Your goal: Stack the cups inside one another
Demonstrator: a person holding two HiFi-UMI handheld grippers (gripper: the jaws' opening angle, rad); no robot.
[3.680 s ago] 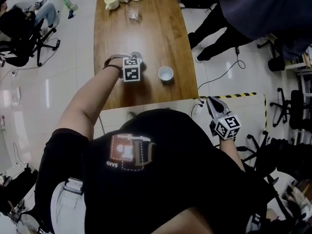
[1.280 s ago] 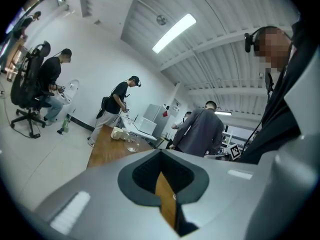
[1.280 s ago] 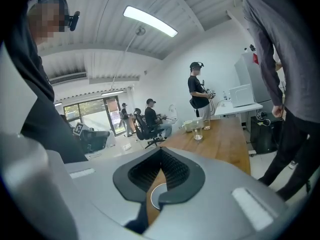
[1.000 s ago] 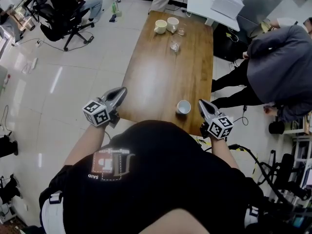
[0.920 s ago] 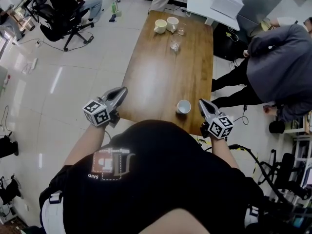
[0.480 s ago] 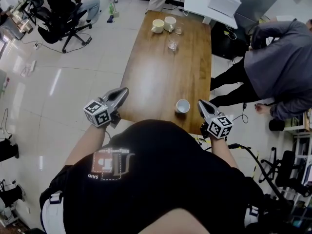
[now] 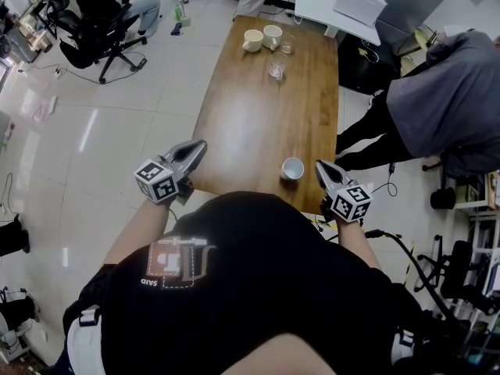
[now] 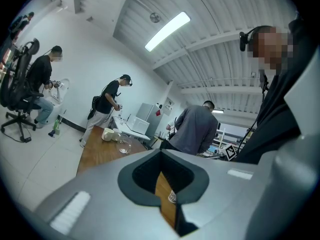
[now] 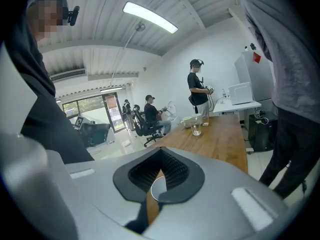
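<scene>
The left gripper (image 7: 197,146) has its fingers closed together with nothing held between them; its own view (image 8: 161,156) shows only a thin slit where they meet. The right gripper (image 7: 321,166) is the same, fingers pressed closed and empty (image 9: 161,153). From the head view, both are held in front of the person's chest, the left at 9 o'clock, just off the near left corner of the long wooden tabletop (image 7: 258,108), and the right at 3 o'clock, by the near right corner.

A single white cup (image 7: 292,168) stands upright on the tabletop near its front edge, just beside the right gripper's tip at its 9 o'clock, not touching it. The cup also shows through the slit in both gripper views (image 8: 171,196) (image 9: 157,188).

At the tabletop's far end, toward 12 o'clock, stand two pale mugs (image 7: 262,38) side by side, with two clear glasses (image 7: 277,70) close by. A bystander in grey (image 7: 445,92) stands at 2 o'clock, beyond the tabletop's right edge.
</scene>
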